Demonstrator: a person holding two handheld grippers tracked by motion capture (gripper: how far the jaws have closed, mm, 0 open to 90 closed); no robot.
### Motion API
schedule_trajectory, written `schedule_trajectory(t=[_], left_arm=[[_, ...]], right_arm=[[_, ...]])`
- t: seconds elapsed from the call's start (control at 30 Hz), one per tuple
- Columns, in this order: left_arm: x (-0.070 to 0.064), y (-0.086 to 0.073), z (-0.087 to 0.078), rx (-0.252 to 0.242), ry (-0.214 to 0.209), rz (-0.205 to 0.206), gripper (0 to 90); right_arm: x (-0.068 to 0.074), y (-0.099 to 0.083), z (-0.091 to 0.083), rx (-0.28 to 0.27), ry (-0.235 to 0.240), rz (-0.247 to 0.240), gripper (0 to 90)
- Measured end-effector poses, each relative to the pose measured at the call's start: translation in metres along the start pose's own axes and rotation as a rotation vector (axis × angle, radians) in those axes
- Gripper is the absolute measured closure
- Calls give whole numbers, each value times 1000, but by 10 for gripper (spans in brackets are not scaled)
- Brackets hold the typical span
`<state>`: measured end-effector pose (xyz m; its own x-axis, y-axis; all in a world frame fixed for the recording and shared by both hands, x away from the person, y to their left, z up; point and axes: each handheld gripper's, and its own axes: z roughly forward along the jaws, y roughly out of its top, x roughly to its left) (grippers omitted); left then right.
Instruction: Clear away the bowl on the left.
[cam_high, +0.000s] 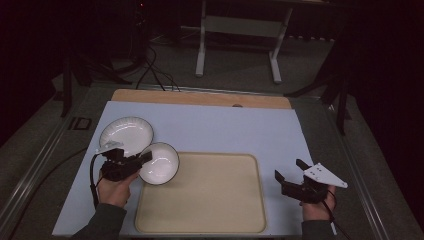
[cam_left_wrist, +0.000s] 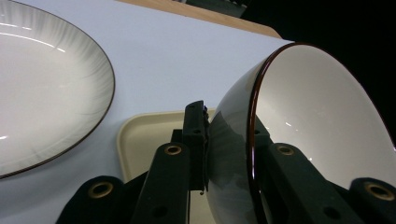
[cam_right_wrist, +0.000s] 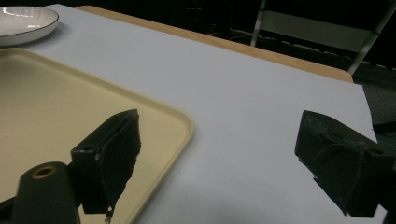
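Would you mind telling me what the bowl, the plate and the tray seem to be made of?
The bowl looks like glazed ceramic: glossy white with highlights and a dark rim. The plate looks the same, with faint grey rays near its dark edge. The tray seems to be matte beige plastic, with rounded corners and a raised lip, though I cannot be sure.

tabletop (cam_high: 225, 125): pale blue, wooden far edge | on it: cream tray (cam_high: 215, 200) near front; white plate (cam_high: 125, 134) left

White bowl (cam_high: 159, 163) with a dark rim, tipped on edge, seemingly over the tray's (cam_high: 210, 220) corner.
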<state>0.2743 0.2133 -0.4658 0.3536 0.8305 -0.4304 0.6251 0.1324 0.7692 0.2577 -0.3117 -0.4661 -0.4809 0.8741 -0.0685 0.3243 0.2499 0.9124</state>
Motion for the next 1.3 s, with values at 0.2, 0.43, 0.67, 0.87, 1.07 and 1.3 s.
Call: schedule_trajectory(t=[0.2,0.43,0.67,0.87,1.07,1.3], left_arm=[[-5,-2,2,9,-12,10,783],[-12,-5,5,25,-31,26,782],[-18,-7,8,39,-43,42,782],[-23,-10,11,52,-55,54,781],[-29,-12,14,67,-72,65,781],[-36,-15,18,81,-93,74,780]], right_arm=[[0,0,0,-3,0,1,138],[0,0,0,-3,0,1,138],[0,0,0,-3,0,0,138],[0,0,0,-2,0,0,138],[0,0,0,-3,-1,0,138],[0,0,0,-3,0,0,138]])
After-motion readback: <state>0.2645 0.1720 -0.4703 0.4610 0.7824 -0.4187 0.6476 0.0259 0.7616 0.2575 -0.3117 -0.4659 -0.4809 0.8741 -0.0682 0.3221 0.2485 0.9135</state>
